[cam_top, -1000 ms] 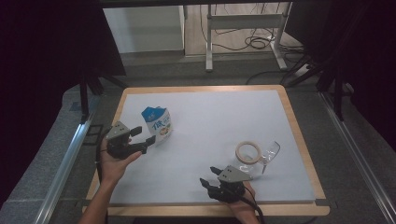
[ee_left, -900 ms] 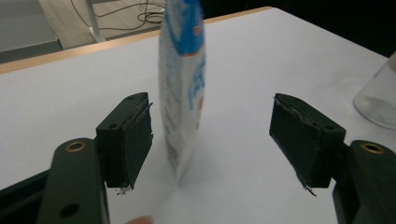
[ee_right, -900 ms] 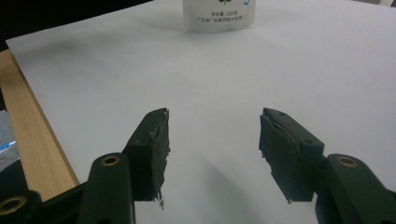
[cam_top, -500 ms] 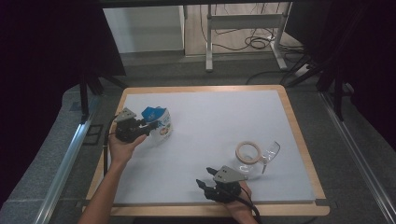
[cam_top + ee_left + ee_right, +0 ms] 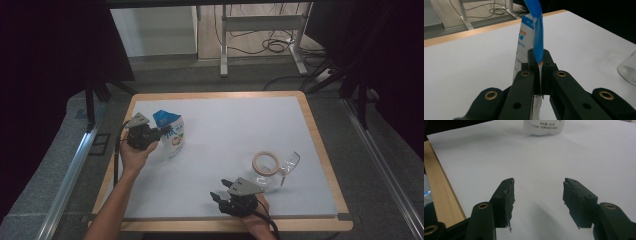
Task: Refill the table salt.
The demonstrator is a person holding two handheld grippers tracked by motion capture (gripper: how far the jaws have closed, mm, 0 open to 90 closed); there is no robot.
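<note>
A person seated at a white, wood-framed surface point(image 5: 300, 130) works two black two-jaw grippers, one in each hand. The left gripper point(image 5: 159, 133) has just been closing, and its jaws are now clenched on the edge of a white plastic pouch with a blue top and printed label point(image 5: 171, 134), which stands upright near the surface's far left corner. In the left gripper view, the pouch's thin blue seam point(image 5: 537, 37) is pinched between the two black jaws, with the pouch's printed white face rising just beyond them.

The right gripper point(image 5: 218, 198) rests well apart from the pouch, close to the near wooden edge of the surface, held in the person's right hand point(image 5: 252, 215). Its jaws stand parted with nothing between them; the right gripper view shows the two worn pads point(image 5: 509, 197) apart over bare white surface, with the bottom of the pouch point(image 5: 543, 127) far ahead and the wooden rim point(image 5: 441, 192) at the picture's left.

To the right of the pouch, and just beyond the right gripper, a beige ring-shaped roll of tape point(image 5: 266, 163) lies flat on the surface. A clear drinking glass point(image 5: 289, 165) lies tipped on its side just beside the roll. The glass's rounded wall point(image 5: 627, 70) also shows at the right edge of the left gripper view.
</note>
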